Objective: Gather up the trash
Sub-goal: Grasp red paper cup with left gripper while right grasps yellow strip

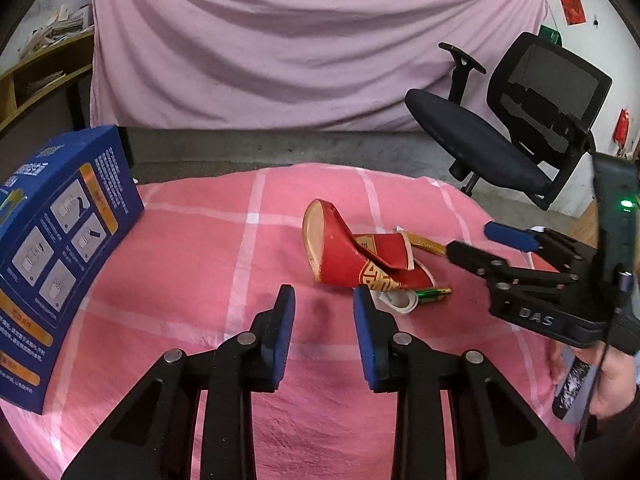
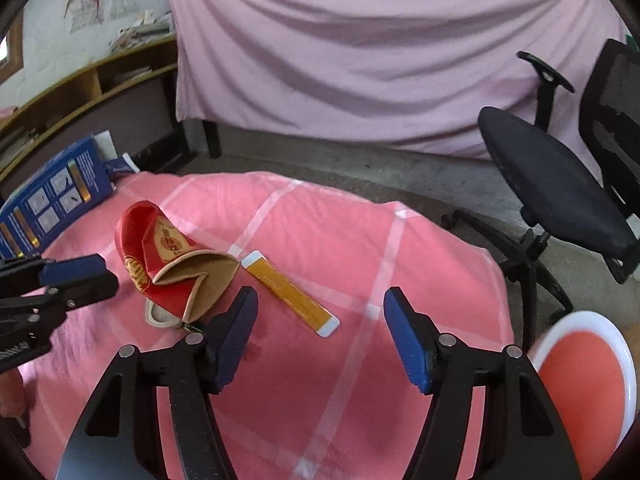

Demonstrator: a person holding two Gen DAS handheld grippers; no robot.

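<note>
A crushed red paper cup (image 1: 348,252) lies on the pink checked cloth (image 1: 192,248). A green battery (image 1: 434,294) and a small white piece (image 1: 400,302) lie just in front of the cup. A flat orange strip (image 2: 290,294) lies right of the cup (image 2: 176,268). My left gripper (image 1: 324,300) is open and empty, just short of the cup. My right gripper (image 2: 320,300) is open and empty above the cloth, the strip lying between its fingers; it shows in the left wrist view (image 1: 476,244), beside the cup.
A blue carton (image 1: 60,248) stands at the left edge of the cloth. A black office chair (image 1: 516,128) stands beyond the table at the right. An orange and white round container (image 2: 588,384) sits at the near right. A pink sheet hangs behind.
</note>
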